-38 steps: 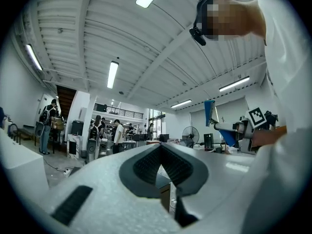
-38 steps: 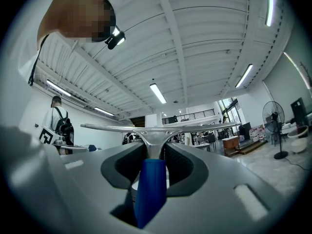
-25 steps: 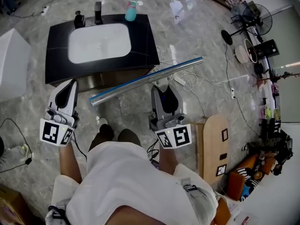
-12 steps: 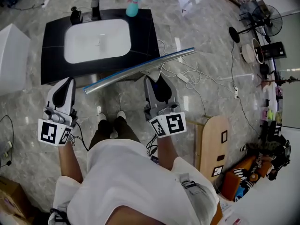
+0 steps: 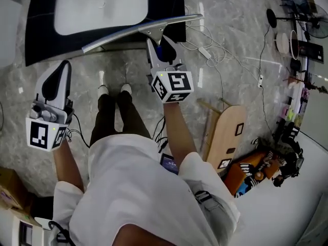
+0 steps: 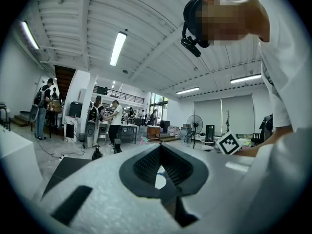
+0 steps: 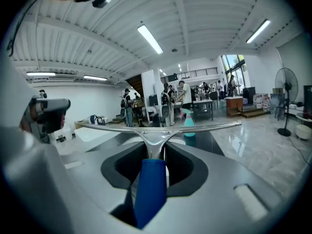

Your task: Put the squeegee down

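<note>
The squeegee (image 5: pixel 138 29) has a long metal blade and a blue handle (image 7: pixel 150 191). My right gripper (image 5: pixel 161 44) is shut on that handle, and the blade (image 7: pixel 161 126) lies crosswise in front of the jaws. In the head view the blade hangs over the front edge of the black sink counter (image 5: pixel 171 4), which holds a white basin (image 5: pixel 102 1). I cannot tell whether the blade touches the counter. My left gripper (image 5: pixel 61 65) hangs lower left, over the floor beside the person's legs. Its jaws (image 6: pixel 160 146) meet at the tips with nothing between them.
A teal spray bottle (image 7: pixel 189 123) stands on the counter beyond the blade. Cables (image 5: pixel 207 50) trail over the marble floor at right. A wooden board with markers (image 5: pixel 228 135) leans nearby, a white box (image 5: pixel 7 24) is at left, and the person's feet (image 5: pixel 114 90) stand before the counter.
Both grippers have come down. The right one carried the squeegee forward, from over the floor to the counter's front edge. The head camera has tilted closer over the counter.
</note>
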### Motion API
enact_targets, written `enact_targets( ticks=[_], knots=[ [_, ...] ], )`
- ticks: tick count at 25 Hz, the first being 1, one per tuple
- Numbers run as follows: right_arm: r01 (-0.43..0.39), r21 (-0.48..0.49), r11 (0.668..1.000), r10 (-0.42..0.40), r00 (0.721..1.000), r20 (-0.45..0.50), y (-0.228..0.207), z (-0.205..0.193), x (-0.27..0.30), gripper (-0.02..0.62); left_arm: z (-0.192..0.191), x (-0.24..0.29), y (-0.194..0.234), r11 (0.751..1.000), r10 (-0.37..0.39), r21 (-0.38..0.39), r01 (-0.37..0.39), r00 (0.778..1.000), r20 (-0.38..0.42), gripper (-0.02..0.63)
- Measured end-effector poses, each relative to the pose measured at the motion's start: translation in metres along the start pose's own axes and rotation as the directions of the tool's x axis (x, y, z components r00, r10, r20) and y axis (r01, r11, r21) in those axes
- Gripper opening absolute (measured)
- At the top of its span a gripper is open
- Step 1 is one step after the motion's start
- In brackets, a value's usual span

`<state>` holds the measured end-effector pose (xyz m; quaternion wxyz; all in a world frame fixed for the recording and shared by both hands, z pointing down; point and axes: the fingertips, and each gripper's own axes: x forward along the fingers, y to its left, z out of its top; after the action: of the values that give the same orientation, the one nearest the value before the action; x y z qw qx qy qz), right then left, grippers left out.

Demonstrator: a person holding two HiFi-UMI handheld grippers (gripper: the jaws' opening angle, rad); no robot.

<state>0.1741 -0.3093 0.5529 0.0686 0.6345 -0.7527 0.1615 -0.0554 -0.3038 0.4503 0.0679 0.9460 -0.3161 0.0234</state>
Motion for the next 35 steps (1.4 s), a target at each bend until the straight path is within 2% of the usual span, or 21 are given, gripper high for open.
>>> enact_targets(
  ticks=[4,8,15,22,32,35],
  knots=[
    [0.014,0.03,0.999,-0.009,0.989,-0.148,-0.011,-0.066,0.06,0.141,-0.021,0.011,0.015,1.0,0.011,-0.028,-0.012,1.0,-0.023,0.005],
    [0.029,0.042,0.999,-0.016,0.956,-0.294,-0.021,-0.121,0.094,0.141,-0.026,0.013,0.025,0.999,0.029,-0.033,-0.03,0.999,-0.037,0.005],
    [0.065,0.016,0.998,-0.05,0.888,-0.457,-0.041,-0.161,0.112,0.141,-0.025,0.015,0.033,0.998,0.041,-0.037,-0.043,0.998,-0.045,0.005],
    [0.082,-0.021,0.996,-0.081,0.853,-0.516,-0.052,-0.183,0.113,0.141,-0.026,0.016,0.032,0.998,0.038,-0.04,-0.04,0.998,-0.045,0.005],
    [0.087,-0.018,0.996,-0.084,0.856,-0.51,-0.052,-0.185,0.113,0.146,-0.028,0.019,0.031,0.998,0.033,-0.049,-0.035,0.999,-0.037,0.005],
    [0.086,0.006,0.996,-0.072,0.87,-0.488,-0.053,-0.177,0.112,0.207,-0.027,0.02,0.03,0.998,0.033,-0.048,-0.034,0.999,-0.033,0.005]
  ],
)
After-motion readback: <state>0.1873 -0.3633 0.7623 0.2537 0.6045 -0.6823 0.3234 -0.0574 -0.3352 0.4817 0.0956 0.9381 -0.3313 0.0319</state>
